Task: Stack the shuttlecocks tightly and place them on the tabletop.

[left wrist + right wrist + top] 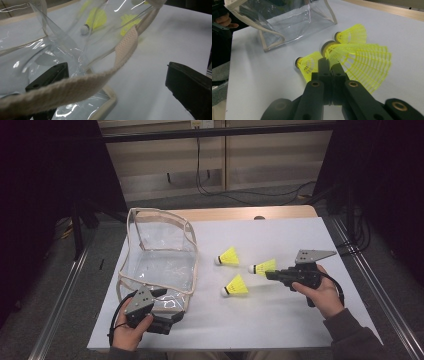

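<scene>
Right up close at six o'clock in the high view, the left gripper (176,316) sits at the near corner of the clear bag (157,257); in the left gripper view its jaws stand wide apart, one inside the plastic wall and one outside, the cream webbing strap (75,87) draped across between them, nothing pinched

Biggest thing on the white table (280,320) is that bag, standing open at about nine o'clock, cream trim around its rim

Over at four o'clock the right gripper (272,274) has its jaws squeezed together on the skirt edge of a yellow shuttlecock (263,267), cork pointing toward nine o'clock, held just above the table; the right gripper view shows the mesh skirt (362,62) fanned out beside the closed jaws

Two more shuttlecocks lie free: one at twelve o'clock from the held one (228,257), one at seven o'clock from it (236,286), both well apart from the bag
</scene>
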